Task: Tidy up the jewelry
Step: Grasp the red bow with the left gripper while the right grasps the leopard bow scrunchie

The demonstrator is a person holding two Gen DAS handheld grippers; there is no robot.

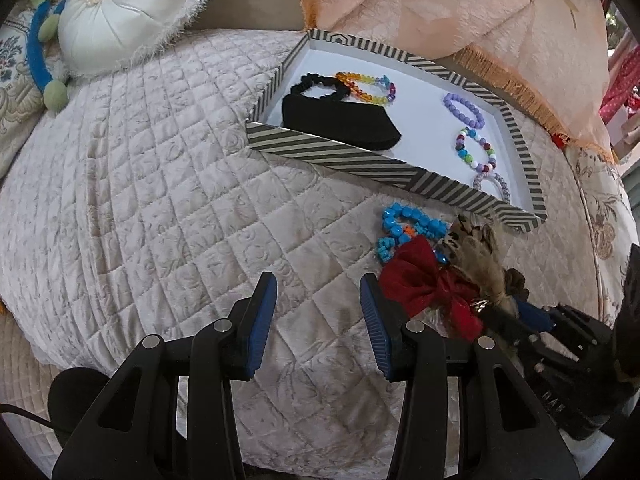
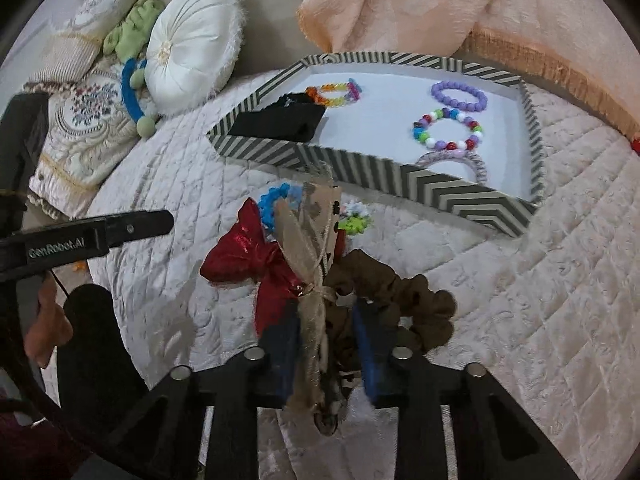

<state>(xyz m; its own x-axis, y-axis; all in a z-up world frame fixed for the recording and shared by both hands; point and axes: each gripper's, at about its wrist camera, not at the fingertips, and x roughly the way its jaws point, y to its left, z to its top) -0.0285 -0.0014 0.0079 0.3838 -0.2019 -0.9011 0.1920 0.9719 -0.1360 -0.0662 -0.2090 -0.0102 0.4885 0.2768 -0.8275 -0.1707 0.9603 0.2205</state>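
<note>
Hovering over the quilted bed cover [image 1: 160, 184], your left tool [image 1: 318, 320] hangs released, its blue pads [image 1: 262, 320] wide apart with only bare quilt between them. Over on the other side, your right tool [image 2: 328, 352] is down in the loose pile, and its blue pads [image 2: 374, 356] stand either side of the beige ribbon bow [image 2: 312, 280], with the brown scrunchie [image 2: 404, 304] bunched against the right-hand pad; whether the pads actually press on the ribbon, you cannot tell from this blurred view. Beside that bow lies the red bow [image 1: 424, 284], touching it, and just behind sit the blue bead bracelet [image 1: 412, 228] and a small green-and-white beaded piece [image 2: 354, 218], all on the quilt just in front of the tray. That striped tray [image 1: 340, 156] already holds the black pouch [image 1: 336, 120] with a black scrunchie [image 1: 318, 84] behind it, a rainbow bead bracelet [image 1: 368, 86], a purple bead bracelet [image 1: 464, 110], a multicolour bead bracelet [image 1: 476, 150] and a pale coiled bracelet [image 1: 494, 182] in the near corner. Behind the tray a peach fringed throw [image 1: 460, 12] is heaped up, and a round white cushion [image 1: 120, 8] sits off to the left.
</note>
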